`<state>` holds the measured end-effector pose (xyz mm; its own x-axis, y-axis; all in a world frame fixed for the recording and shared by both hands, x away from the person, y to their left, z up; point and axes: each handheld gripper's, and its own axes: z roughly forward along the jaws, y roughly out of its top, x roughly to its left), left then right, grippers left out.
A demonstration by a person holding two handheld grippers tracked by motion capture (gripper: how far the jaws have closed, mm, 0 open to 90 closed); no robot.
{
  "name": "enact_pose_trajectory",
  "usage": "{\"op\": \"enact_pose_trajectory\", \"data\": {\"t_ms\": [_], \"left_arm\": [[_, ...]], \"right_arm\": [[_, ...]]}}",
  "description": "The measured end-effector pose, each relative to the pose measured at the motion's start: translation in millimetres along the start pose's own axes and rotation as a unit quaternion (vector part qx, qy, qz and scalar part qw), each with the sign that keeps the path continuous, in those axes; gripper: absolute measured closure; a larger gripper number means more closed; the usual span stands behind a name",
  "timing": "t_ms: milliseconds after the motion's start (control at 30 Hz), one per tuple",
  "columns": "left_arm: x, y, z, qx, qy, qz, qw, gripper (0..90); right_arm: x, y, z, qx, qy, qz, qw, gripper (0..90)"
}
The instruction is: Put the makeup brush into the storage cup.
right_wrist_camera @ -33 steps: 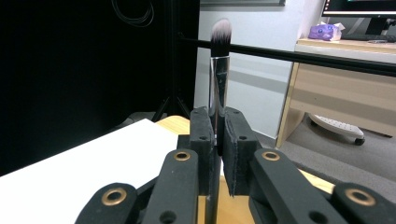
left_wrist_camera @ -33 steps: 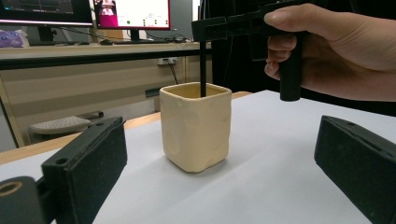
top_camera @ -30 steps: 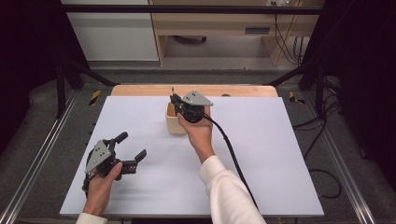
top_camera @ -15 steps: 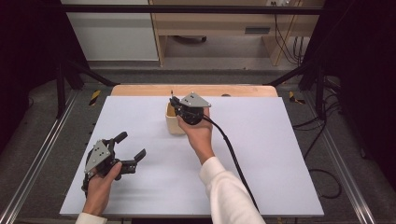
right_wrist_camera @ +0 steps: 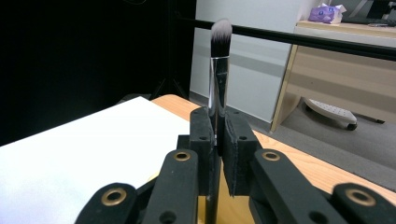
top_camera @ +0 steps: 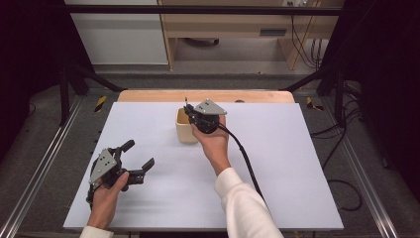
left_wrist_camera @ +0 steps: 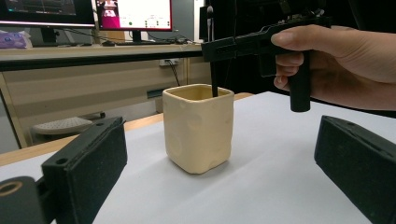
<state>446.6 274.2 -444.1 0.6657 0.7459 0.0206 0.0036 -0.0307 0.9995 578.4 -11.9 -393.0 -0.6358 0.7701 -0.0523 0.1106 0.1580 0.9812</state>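
Item: makeup brush [right_wrist_camera: 218, 70], held upright, bristles on top, handle pointing straight down. It is clenched between the jaws of the right gripper [top_camera: 190, 113], which is held over the cream cup [top_camera: 184, 127]. The handle's lower end is seen just inside the cup's mouth in the left gripper view.

Cup: set on the white table [top_camera: 297, 163], near the middle of its far edge.

Left gripper [top_camera: 134, 154]: released, jaws spread wide, nothing between them, resting near the table's near left corner, well apart from the cup.

Judged relation: cup directly below brush; long axis vertical; right hand nearer.
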Motion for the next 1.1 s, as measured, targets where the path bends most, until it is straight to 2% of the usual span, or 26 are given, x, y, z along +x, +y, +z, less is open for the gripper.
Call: {"op": "enact_pose_trajectory", "data": {"t_ms": [33, 100, 267, 567, 1000, 1100], "left_arm": [[0.0, 0.1, -0.1, 0.0, 0.0, 0.0, 1.0, 2.2], [0.0, 0.4, -0.5, -0.001, 0.0, 0.0, 1.0, 2.2], [0.8, 0.5, -1.6, -0.001, 0.003, -0.001, 1.0, 2.2], [0.5, -0.2, -1.6, 0.003, 0.003, 0.001, 1.0, 2.2], [3.7, -0.7, -3.0, 0.002, 0.007, -0.001, 1.0, 2.2], [3.7, -1.4, -2.3, 0.003, 0.009, 0.0, 1.0, 2.2]], "right_arm": [[-0.3, -0.2, -0.9, 0.003, 0.001, 0.001, 1.0, 82.9], [-0.6, 0.1, -4.0, 0.002, -0.007, -0.001, 1.0, 76.1], [-0.5, 4.8, -18.6, -0.003, -0.007, 0.004, 1.0, 61.8], [-7.4, 15.3, -41.0, -0.016, -0.011, 0.007, 0.9998, 56.6], [-10.5, 18.6, -46.5, -0.013, -0.016, 0.002, 0.9998, 47.1], [-10.3, 20.0, -48.1, -0.013, -0.017, 0.008, 0.9997, 44.3]]}}
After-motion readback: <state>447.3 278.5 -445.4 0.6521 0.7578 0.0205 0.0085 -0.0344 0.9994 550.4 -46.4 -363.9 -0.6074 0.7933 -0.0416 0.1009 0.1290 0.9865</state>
